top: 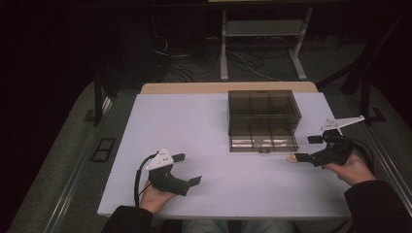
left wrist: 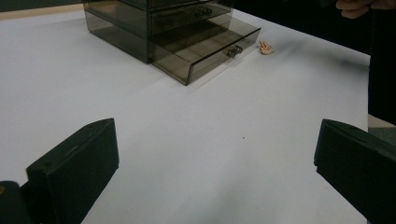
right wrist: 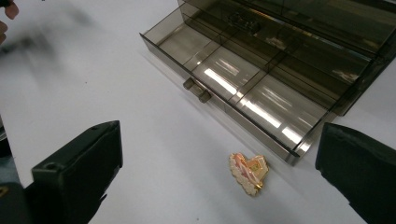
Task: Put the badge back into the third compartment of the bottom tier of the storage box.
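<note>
The right gripper (top: 305, 148) hovers low over the white table (top: 194, 126) with its jaws spread wide and nothing between them. Just ahead of them lies a small heart-shaped pin (right wrist: 248, 173) — pink and cream with a gold edge — flat on the table, just beside the front corner of the open drawer (right wrist: 243, 93) but apart from it. In the right gripper view its point aims down and right, away from the drawer, its long axis on that diagonal. The drawer, pulled out of the smoky clear organizer box (top: 263, 111), has empty-looking compartments. The left gripper (top: 189, 169) rests near the table's front edge — well apart, jaws also spread and empty.
</note>
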A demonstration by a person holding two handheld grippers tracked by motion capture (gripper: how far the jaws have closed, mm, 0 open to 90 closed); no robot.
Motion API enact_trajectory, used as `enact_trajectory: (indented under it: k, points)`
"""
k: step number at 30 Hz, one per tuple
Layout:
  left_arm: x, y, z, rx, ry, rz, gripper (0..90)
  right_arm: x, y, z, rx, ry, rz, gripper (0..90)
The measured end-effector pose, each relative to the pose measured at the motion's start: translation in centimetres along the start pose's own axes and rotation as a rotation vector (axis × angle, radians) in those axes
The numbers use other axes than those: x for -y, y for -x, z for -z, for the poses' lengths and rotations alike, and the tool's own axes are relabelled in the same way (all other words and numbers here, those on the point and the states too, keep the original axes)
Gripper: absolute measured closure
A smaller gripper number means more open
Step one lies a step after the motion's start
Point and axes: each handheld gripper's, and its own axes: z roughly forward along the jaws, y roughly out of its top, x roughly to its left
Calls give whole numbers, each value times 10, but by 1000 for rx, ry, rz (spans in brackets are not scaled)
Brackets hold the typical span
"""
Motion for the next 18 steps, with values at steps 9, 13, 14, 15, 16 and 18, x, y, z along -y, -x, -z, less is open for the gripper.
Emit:
enact_trajectory:
  k: [9,13,14,15,16,18]
  points:
    - [0,0,0,2,-2,-2,0,5,11,-14,-16,-55,1,4]
    - [0,0,-1,1,-5,-6,0,7,14,-21,-16,-81,1,4]
    - [0,0,-1,1,-5,-4,0,8,16,-25,-19,-95,-2,4]
    - [0,0,-1,1,-5,-5,0,9,17,-27,-16,-98,-6,4]
    - [0,0,-1,2,-5,-4,0,9,17,-27,-16,-98,-6,4]
    - [0,0,-1,2,-5,-6,0,11,20,-30,-17,-107,-10,4]
